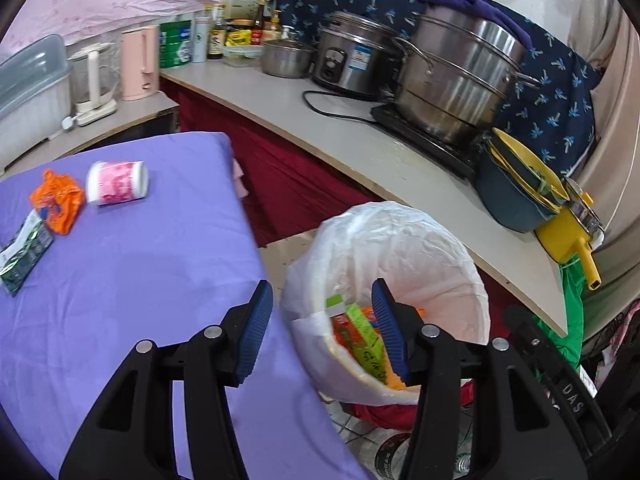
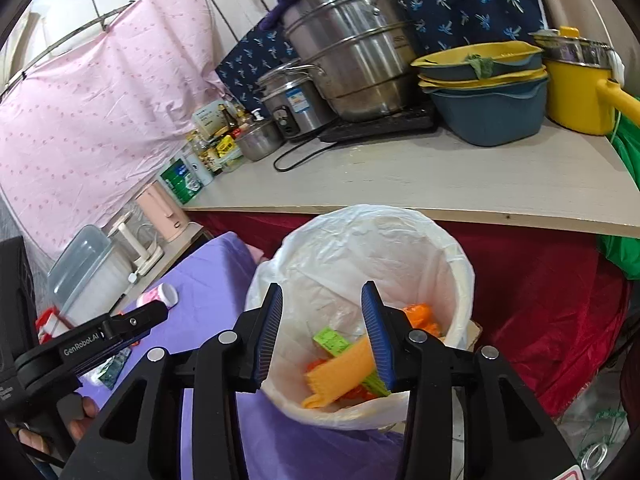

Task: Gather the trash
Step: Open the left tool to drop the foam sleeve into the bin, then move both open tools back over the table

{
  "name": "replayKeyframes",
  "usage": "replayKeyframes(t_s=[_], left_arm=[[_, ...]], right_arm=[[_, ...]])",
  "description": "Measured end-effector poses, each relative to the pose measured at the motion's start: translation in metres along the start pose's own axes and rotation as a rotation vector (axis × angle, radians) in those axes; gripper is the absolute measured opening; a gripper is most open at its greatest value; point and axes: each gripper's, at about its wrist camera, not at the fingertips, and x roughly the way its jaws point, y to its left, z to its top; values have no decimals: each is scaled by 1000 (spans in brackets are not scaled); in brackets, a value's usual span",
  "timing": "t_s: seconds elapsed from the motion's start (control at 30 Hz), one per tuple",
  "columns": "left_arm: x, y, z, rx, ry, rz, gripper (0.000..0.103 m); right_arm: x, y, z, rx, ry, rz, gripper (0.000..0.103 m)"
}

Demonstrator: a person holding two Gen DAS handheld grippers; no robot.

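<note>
Both hand-held grippers, left (image 1: 322, 328) and right (image 2: 322, 334), gape wide and empty over the lined trash bin (image 2: 460, 264); the crumpled orange wrapper (image 1: 58, 200) lies well apart on the purple desk (image 1: 140, 260).

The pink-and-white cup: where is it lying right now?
In the left wrist view the pink-and-white cup lies on its side at the far left of the purple tablecloth, just right of the crumpled orange wrapper; the bin stands off the table's right edge.

Beige counter (image 2: 440, 176) (red-skirted); pink sheet (image 2: 92, 120) hangs behind.
</note>
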Motion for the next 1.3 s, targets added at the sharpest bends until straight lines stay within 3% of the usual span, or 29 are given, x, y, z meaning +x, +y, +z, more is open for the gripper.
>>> replayKeyframes(t_s=[0.67,0.77,1.3], left_arm=[[-78,135,-37,-183,-54,206,59],[-89,156,-42,-214,-63,238,62],[-136,287,-73,-403,-63,398,62]], right_arm=[[3,129,-47,-176,97,148,41],[6,151,-58,-197,120,171,41],[40,268,-130,-321,256,284,42]])
